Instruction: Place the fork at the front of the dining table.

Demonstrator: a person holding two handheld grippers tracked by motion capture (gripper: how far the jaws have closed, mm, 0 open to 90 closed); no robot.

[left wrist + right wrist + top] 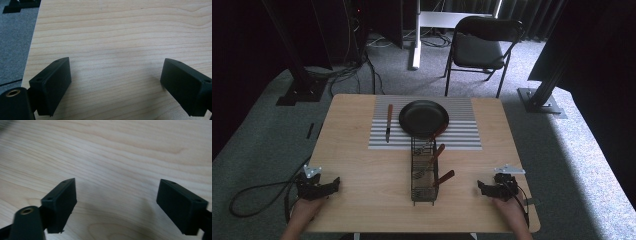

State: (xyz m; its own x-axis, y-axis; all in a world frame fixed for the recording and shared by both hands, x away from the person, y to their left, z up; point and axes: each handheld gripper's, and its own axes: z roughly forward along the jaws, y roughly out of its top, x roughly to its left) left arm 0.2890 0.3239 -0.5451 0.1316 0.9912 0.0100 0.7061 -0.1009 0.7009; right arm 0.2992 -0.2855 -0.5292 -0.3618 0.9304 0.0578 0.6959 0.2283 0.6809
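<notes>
Mat [464, 131]: far middle of the table [362, 200].
Plate [423, 118]: on the mat.
Knife [388, 122]: on the mat, just left of the plate.
Wire basket [423, 172]: before the plate, mid-table.
Utensils [443, 178]: in the basket, probably three, handles leaning right.
Chair [479, 47]: behind the table.

Forearms: were cut off by the bottom edge.
Utensil [435, 156] heads: were hidden inside the wire caddy [422, 172].

No lettering, label, brand, number or sign can be read on anything in the three views; the surfaces shown carry no legible marks.
</notes>
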